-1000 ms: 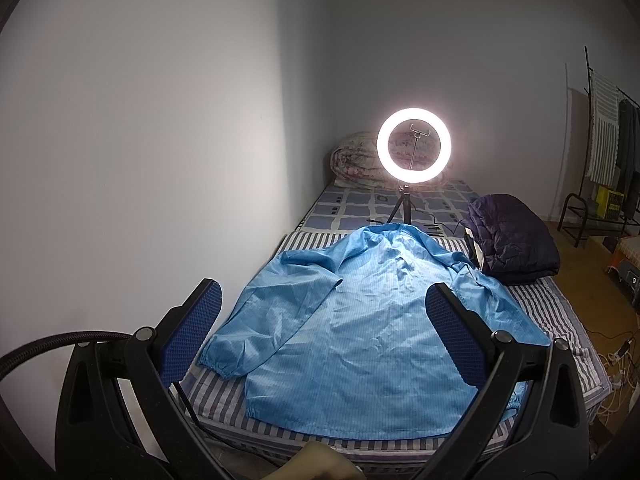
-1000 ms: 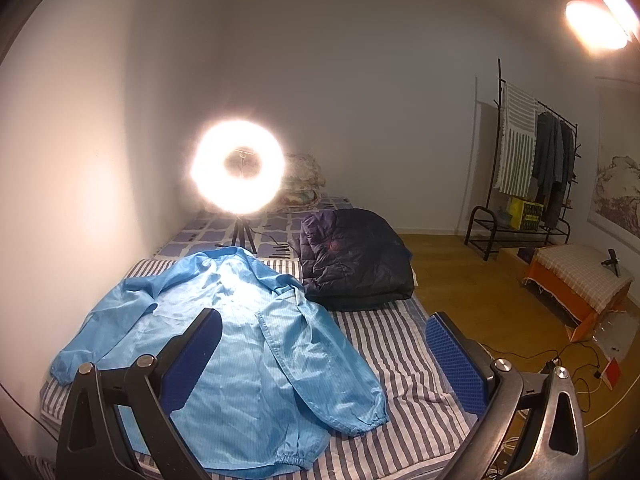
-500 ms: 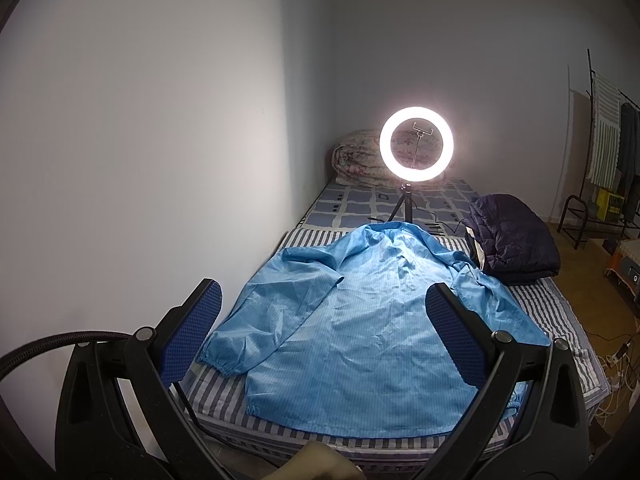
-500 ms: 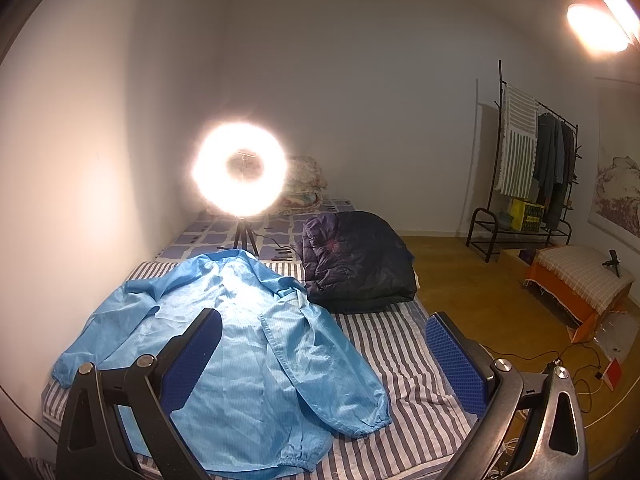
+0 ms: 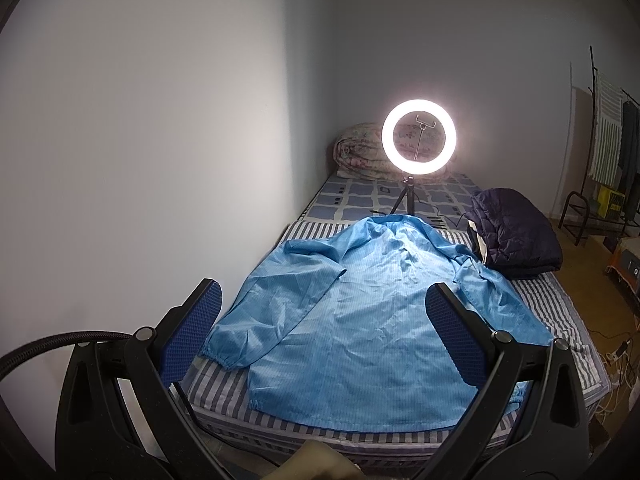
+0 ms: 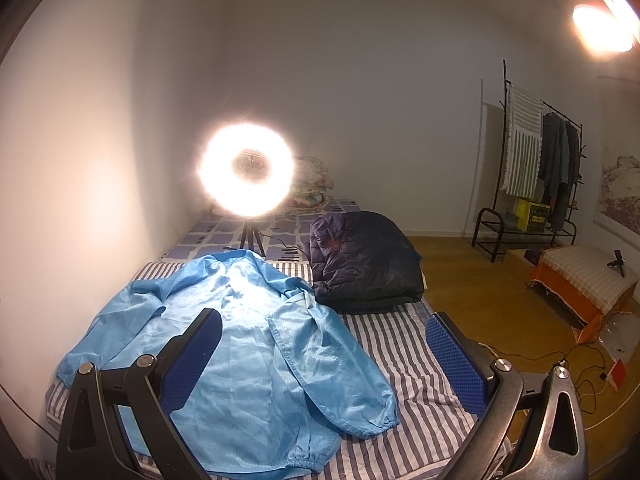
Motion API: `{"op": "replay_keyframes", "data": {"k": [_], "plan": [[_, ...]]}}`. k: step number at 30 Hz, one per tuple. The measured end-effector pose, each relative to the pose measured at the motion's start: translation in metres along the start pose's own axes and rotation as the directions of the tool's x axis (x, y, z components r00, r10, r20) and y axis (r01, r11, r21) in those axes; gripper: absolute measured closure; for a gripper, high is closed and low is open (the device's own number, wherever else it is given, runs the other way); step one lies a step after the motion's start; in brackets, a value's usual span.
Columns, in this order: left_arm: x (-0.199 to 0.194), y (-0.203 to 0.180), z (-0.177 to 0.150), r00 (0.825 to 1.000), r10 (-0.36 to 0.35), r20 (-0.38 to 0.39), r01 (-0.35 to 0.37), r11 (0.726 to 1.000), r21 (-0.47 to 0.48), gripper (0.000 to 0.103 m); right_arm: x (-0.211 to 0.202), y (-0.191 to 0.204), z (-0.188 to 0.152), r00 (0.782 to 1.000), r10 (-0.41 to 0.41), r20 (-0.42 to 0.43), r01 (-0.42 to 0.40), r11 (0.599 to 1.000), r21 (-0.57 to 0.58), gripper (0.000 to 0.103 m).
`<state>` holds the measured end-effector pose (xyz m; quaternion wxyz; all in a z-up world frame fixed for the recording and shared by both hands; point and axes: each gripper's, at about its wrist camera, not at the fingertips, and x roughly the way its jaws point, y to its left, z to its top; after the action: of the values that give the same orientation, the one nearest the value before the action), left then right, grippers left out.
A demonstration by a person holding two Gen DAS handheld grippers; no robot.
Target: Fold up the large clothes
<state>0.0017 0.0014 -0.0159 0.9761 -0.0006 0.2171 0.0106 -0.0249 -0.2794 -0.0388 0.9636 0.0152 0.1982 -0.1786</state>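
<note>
Blue jacket [image 5: 360,312], thin, glossy and creased, with elastic-gathered cuffs and hem, lies spread flat on the near end of the bed [image 5: 560,312], sleeves angled out to both sides. Nearest the cameras, the left gripper [image 5: 322,334] and the right gripper [image 6: 324,360] hang above the bed's foot with jaws wide apart and empty, their black plastic arms faced with dimpled blue rubber pads [image 5: 454,338]. Under the jacket runs a grey-and-white striped sheet. Just beyond the right shoulder sits a folded dark quilted puffer jacket [image 6: 366,264]. Farther back, a glowing ring light [image 5: 419,135] stands on a small tripod, before a rolled floral quilt [image 5: 360,148] against the wall.
</note>
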Motion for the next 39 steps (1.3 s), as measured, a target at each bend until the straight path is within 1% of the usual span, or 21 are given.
{"op": "replay_keyframes", "data": {"k": [7,10,13,16,19,22,23,25,27,29,30,31,33,34,35,36,37,38,39], "plan": [[0.000,0.011,-0.001,0.999,0.035,-0.023,-0.035,0.999,0.005,0.000,0.007,0.013,0.000,0.999,0.040,0.001,-0.040,0.999,-0.007,0.000],[-0.006,0.018,-0.004,0.997,0.066,-0.027,-0.066,0.998,0.008,0.000,0.008,0.023,0.002,0.997,0.071,0.012,-0.071,0.997,-0.013,0.000],[-0.012,0.032,-0.012,0.996,0.086,-0.028,-0.086,0.996,0.004,0.000,0.008,0.036,0.004,0.992,0.121,0.022,-0.121,0.992,-0.023,0.000],[-0.012,0.050,-0.024,0.994,0.092,-0.058,-0.094,0.995,-0.043,0.000,0.013,0.049,0.004,0.984,0.180,0.015,-0.179,0.983,-0.041,0.000],[-0.009,0.067,-0.038,0.990,0.101,-0.101,-0.109,0.991,-0.073,0.000,0.026,0.067,0.000,0.967,0.254,-0.023,-0.255,0.964,-0.068,0.000],[-0.007,0.078,-0.057,0.986,0.119,-0.121,-0.126,0.990,-0.055,0.000,0.036,0.085,-0.006,0.947,0.318,-0.030,-0.320,0.943,-0.096,0.000],[-0.005,0.082,-0.063,0.984,0.122,-0.131,-0.130,0.990,-0.051,0.003,0.037,0.089,-0.006,0.944,0.329,-0.030,-0.330,0.938,-0.101,0.000],[0.004,0.089,-0.075,0.981,0.104,-0.165,-0.114,0.992,-0.054,0.008,0.042,0.102,-0.008,0.928,0.370,-0.026,-0.371,0.921,-0.117,0.000],[0.014,0.096,-0.086,0.977,0.078,-0.197,-0.093,0.993,-0.069,0.020,0.051,0.117,-0.007,0.910,0.411,-0.049,-0.414,0.901,-0.127,0.000],[0.025,0.105,-0.097,0.974,0.046,-0.222,-0.069,0.993,-0.097,0.028,0.061,0.135,-0.008,0.884,0.460,-0.086,-0.468,0.874,-0.133,0.000],[0.027,0.109,-0.102,0.972,0.033,-0.231,-0.060,0.992,-0.111,0.031,0.067,0.144,-0.009,0.865,0.490,-0.110,-0.501,0.855,-0.132,0.000],[0.030,0.113,-0.107,0.971,0.023,-0.236,-0.055,0.990,-0.127,0.032,0.073,0.155,-0.010,0.839,0.525,-0.141,-0.542,0.830,-0.131,0.001],[0.034,0.121,-0.116,0.970,0.009,-0.243,-0.047,0.987,-0.152,0.033,0.087,0.184,-0.014,0.773,0.595,-0.218,-0.627,0.768,-0.128,0.005],[0.037,0.125,-0.122,0.969,0.004,-0.247,-0.045,0.986,-0.160,0.034,0.094,0.200,-0.017,0.734,0.628,-0.260,-0.670,0.732,-0.124,0.009],[0.039,0.128,-0.126,0.967,0.002,-0.255,-0.045,0.985,-0.165,0.035,0.103,0.215,-0.021,0.693,0.656,-0.300,-0.709,0.695,-0.118,0.011],[0.040,0.131,-0.130,0.964,-0.004,-0.265,-0.044,0.984,-0.172,0.035,0.109,0.226,-0.025,0.661,0.675,-0.330,-0.737,0.667,-0.110,0.015],[0.042,0.134,-0.134,0.961,-0.014,-0.278,-0.039,0.982,-0.183,0.036,0.120,0.246,-0.032,0.607,0.697,-0.381,-0.775,0.626,-0.089,0.017],[0.045,0.138,-0.137,0.957,-0.022,-0.289,-0.036,0.980,-0.194,0.038,0.129,0.259,-0.037,0.574,0.706,-0.415,-0.793,0.606,-0.066,0.018],[0.047,0.141,-0.139,0.955,-0.028,-0.296,-0.034,0.979,-0.203,0.040,0.139,0.270,-0.043,0.546,0.710,-0.445,-0.804,0.594,-0.039,0.019]]}}
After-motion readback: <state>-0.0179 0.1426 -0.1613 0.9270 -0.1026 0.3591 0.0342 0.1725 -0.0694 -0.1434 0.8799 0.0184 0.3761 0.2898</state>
